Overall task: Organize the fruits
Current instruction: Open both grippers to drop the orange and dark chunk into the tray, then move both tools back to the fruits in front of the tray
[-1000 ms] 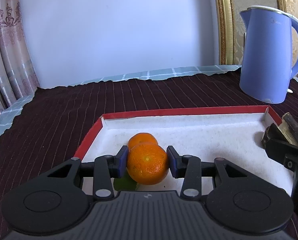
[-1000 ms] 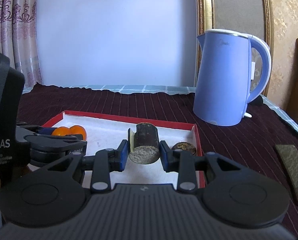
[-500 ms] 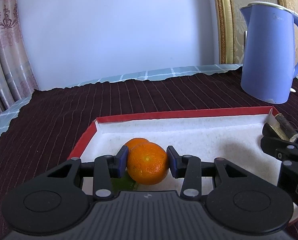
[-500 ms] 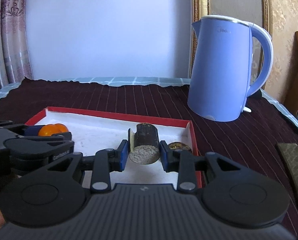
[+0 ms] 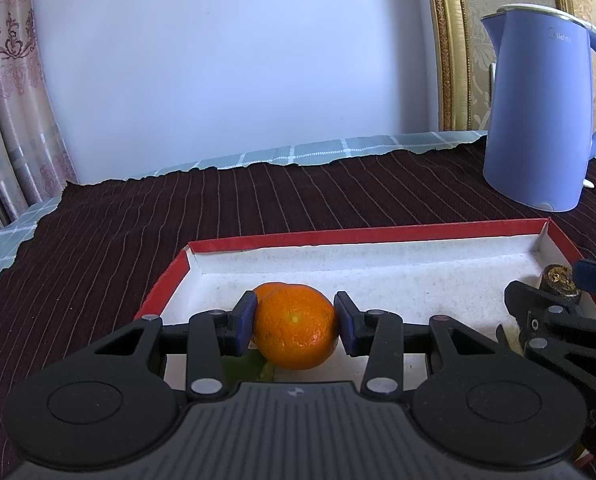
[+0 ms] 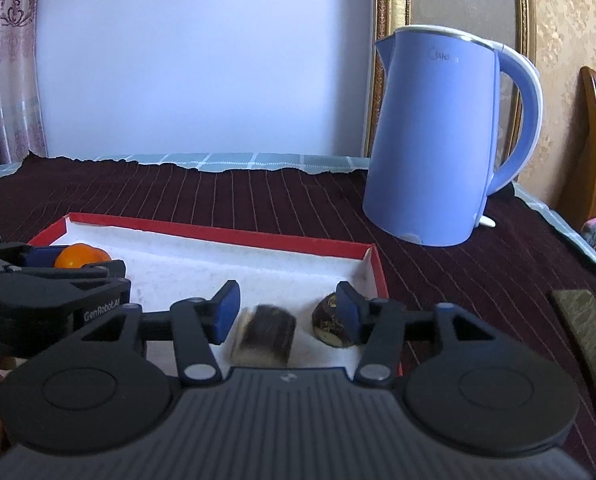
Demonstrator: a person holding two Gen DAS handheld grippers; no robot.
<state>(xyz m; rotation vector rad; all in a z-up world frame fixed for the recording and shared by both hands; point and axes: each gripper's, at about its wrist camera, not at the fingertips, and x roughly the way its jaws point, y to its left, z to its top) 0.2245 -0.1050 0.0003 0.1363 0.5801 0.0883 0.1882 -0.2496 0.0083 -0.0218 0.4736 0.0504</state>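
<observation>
An orange (image 5: 296,326) sits low in the centre of the left wrist view, pinched between the blue pads of the left gripper (image 5: 296,322), whose jaws are closed against both its sides. A second orange (image 5: 267,290) peeks out just behind it, touching or nearly so, and a green leaf (image 5: 246,368) lies under the gripped fruit. All rest in the left part of a shallow tray (image 5: 338,236) with a red rim and white floor, lying on a dark striped cloth (image 5: 258,200).

In the right wrist view, the right gripper (image 6: 286,316) hangs over the tray's right end with its jaws spread wide, holding nothing. A dark cylindrical piece (image 6: 264,334), blurred, lies on the tray floor between the pads, touching neither. A round dark brown fruit (image 6: 332,326) sits just beside the right pad; whether they touch I cannot tell.

Only the right view shows the blurred cylinder and a flat dark object (image 6: 588,332) at the right edge. The left view alone shows the leaf. A blue kettle (image 5: 538,112) stands behind the tray, upper right in both.
</observation>
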